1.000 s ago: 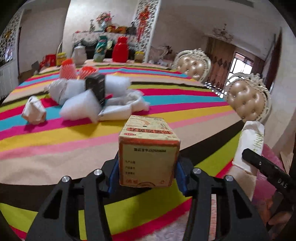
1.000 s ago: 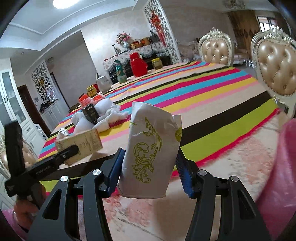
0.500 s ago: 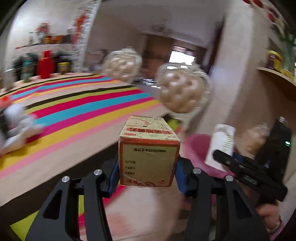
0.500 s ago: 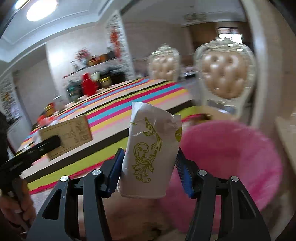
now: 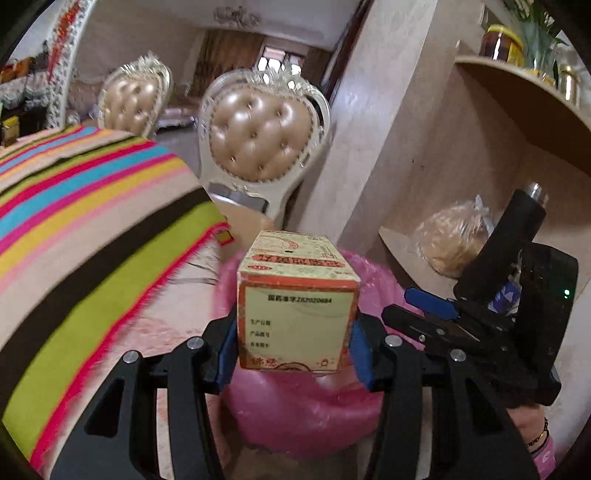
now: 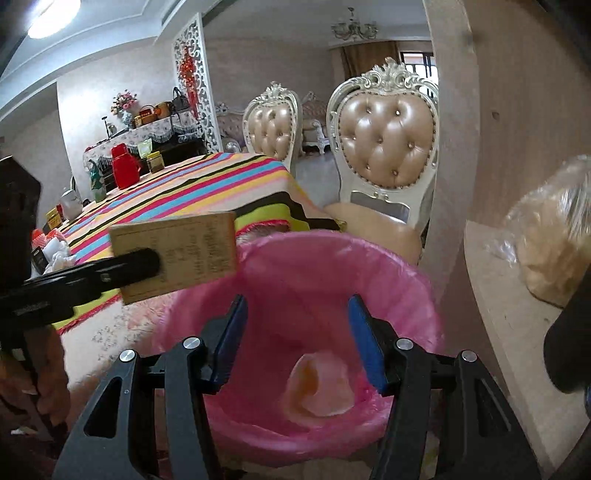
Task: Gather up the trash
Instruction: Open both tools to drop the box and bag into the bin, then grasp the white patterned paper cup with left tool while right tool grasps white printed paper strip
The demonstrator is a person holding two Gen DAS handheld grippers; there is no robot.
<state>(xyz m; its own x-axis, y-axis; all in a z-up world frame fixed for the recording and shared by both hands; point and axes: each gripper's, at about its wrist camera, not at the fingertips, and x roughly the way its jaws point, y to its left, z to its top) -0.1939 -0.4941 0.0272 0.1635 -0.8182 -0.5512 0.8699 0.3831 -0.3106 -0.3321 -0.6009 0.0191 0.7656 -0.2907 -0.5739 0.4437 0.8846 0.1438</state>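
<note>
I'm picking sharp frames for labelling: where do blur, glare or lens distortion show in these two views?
Left wrist view: the striped tablecloth is motion-smeared, the medicine box stays crisp, and the wall edges bow. Right wrist view: the ceiling light blows out, the pink bin liner is softly blurred, and the pillar curves.

I see a long table under a striped multicolour cloth, bearing a red plastic jug, a small amber jar and white crumpled wrappings. A curved beige stone shelf carries a clear bag of tan contents.
</note>
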